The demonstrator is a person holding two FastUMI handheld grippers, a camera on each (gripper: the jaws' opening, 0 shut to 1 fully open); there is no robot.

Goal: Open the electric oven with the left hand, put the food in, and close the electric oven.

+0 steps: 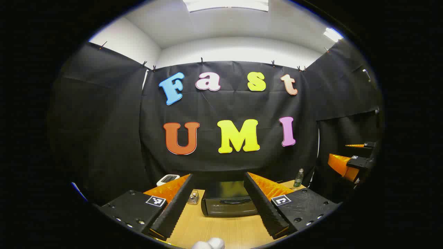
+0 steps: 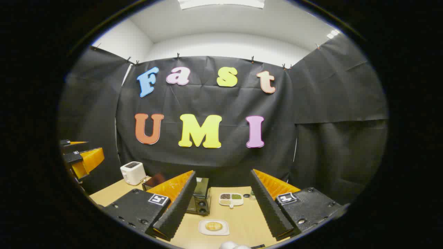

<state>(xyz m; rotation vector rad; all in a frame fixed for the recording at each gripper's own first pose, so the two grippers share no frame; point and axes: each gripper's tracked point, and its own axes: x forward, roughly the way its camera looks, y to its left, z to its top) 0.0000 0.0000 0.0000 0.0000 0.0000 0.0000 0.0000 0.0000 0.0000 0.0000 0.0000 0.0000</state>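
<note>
Both the left gripper [image 1: 218,204] and right gripper [image 2: 221,207] hover wide open and empty before the closed electric oven [image 1: 229,202] and plated food [image 2: 214,226] on the worktop [image 1: 221,230].

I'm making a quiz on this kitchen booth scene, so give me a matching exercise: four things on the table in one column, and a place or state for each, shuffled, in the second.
Things:
1. electric oven
2. toaster
3. plate of food
4. green-capped bottle

Place or state:
A. white, at the table's far left in the right gripper view
B. flat on the table between the right gripper's open fingers
C. upright near the far right edge in the left gripper view
D. black, door shut, straight ahead between the left gripper's open fingers

Pairs: 1-D, 2-A, 3-B, 4-C
</note>
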